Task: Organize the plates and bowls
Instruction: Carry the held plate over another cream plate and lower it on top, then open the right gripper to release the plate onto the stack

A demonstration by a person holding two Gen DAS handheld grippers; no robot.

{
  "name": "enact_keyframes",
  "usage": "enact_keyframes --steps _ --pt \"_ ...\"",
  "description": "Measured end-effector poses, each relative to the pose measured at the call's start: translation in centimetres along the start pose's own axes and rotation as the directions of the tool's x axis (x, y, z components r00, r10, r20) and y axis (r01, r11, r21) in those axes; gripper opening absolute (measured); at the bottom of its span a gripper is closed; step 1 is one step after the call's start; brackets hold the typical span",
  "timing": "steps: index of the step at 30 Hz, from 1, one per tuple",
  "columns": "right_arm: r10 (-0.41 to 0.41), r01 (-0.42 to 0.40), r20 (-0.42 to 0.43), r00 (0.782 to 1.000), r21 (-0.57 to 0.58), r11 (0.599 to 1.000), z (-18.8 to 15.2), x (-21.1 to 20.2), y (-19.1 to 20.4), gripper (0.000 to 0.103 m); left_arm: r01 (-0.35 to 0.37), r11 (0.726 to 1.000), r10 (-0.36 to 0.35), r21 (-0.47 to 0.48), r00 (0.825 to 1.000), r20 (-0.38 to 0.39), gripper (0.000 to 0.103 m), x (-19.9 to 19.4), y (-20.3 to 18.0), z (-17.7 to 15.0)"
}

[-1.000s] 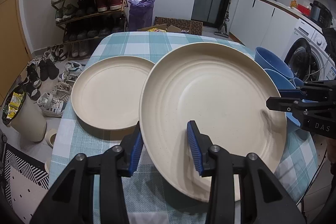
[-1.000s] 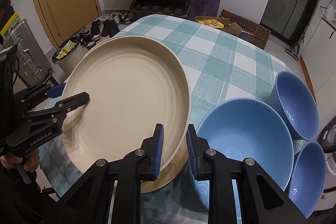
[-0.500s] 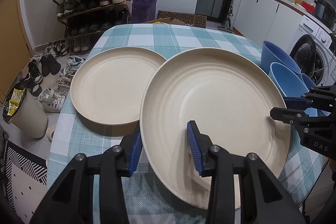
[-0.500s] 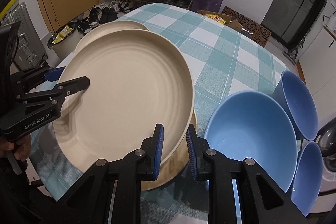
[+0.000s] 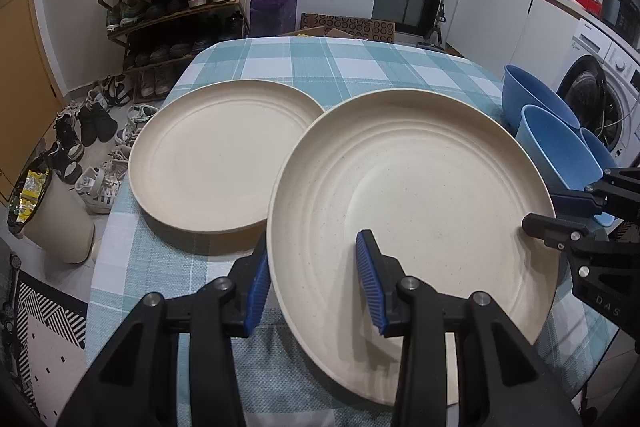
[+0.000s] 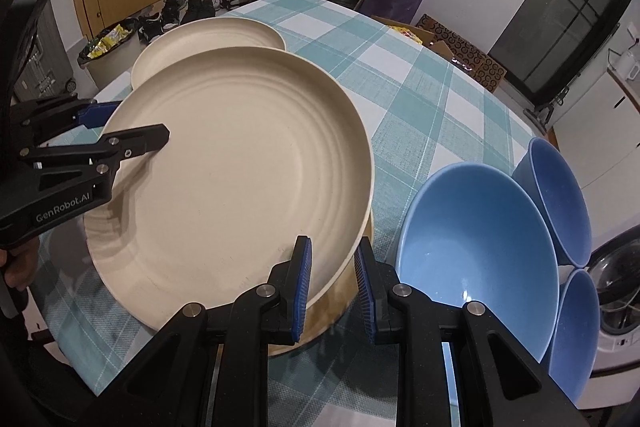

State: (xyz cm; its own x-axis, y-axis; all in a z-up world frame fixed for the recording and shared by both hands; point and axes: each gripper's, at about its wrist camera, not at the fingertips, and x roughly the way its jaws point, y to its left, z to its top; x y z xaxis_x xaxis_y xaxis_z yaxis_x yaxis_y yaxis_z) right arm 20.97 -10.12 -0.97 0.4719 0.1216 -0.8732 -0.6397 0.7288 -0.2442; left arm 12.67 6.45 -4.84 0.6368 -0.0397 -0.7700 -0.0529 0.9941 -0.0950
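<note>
While it hangs tilted over the teal-checked desk, the large round cream plate is grasped at opposite rims by the left claw and right claw, between a second cream plate and three blue bowls.

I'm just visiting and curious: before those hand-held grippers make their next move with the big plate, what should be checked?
1. Left hand-held gripper straddles the big plate rim: ok.
2. Right hand-held gripper straddles the opposite rim: ok.
3. Pads pinching firmly: cannot tell.
4. Lower plate free of the big plate: cannot tell.
5. Side plate lies flat, unoccupied: ok.
6. Blue bowls apart from the big plate: ok.
</note>
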Motion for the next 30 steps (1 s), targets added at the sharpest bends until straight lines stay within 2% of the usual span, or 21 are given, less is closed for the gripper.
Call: enact_keyframes --steps 9,20,26,30 --pt "-0.031 0.031 -0.012 0.999 -0.006 0.999 -1.3 0.7 0.4 0.023 0.006 1.0 -0.006 0.02 1.0 -0.006 0.039 0.4 -0.7 -0.2" --pt "-0.107 0.107 -0.008 0.994 -0.041 0.993 -2.3 0.6 0.8 0.023 -0.006 0.999 0.007 0.045 1.0 -0.003 0.039 0.8 -1.9 -0.4" --pt "-0.134 0.133 -0.011 0.991 -0.069 0.989 -2.4 0.8 1.2 0.027 -0.006 0.998 0.006 0.064 1.0 0.001 0.04 0.9 -2.2 -0.6" --pt "-0.079 0.077 -0.018 0.997 -0.093 0.993 -2.7 0.9 2.3 0.028 -0.026 0.995 0.027 0.096 1.0 -0.004 0.043 1.2 -2.9 -0.9"
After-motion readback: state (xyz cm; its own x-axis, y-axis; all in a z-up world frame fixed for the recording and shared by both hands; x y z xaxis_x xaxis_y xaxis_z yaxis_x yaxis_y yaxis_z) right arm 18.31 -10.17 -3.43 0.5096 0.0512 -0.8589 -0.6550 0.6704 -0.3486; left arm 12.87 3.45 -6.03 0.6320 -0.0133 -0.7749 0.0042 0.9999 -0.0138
